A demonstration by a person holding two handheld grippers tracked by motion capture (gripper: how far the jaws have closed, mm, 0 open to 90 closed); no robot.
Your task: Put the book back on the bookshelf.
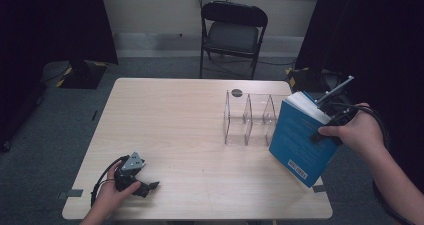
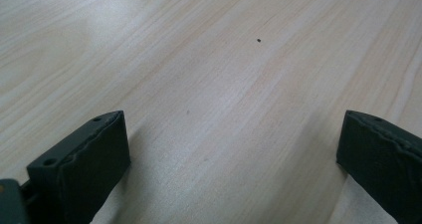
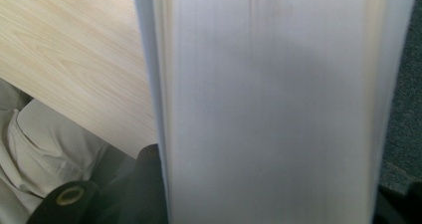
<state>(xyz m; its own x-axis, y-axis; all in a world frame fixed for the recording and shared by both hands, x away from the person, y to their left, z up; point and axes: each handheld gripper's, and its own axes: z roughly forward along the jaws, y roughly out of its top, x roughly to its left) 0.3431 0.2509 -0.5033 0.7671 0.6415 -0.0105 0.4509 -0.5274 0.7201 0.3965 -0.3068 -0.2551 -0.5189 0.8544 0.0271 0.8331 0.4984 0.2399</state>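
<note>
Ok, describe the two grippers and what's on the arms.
Left gripper: black body, grey three-cornered plate on top, black cable looping back by the wrist. Its jaws are matte black blocks with small screw holes in the left gripper view. Right gripper: black too, with a grey plate and a black cable. Both forearms are bare, no sleeves.

book [image 1: 300, 142] stands tilted at the table's [image 1: 170, 130] right edge, just right of the divider rack [image 1: 248, 117].

Count: 1 book [image 1: 301, 144], blue cover, in the right claw [image 1: 334, 116]. 1 clear rack [image 1: 250, 119] with 3 slots just left of that claw. 1 chair [image 1: 233, 34] beyond. 1 table [image 1: 175, 120]. 2 claws; left claw [image 1: 148, 187] empty.
</note>
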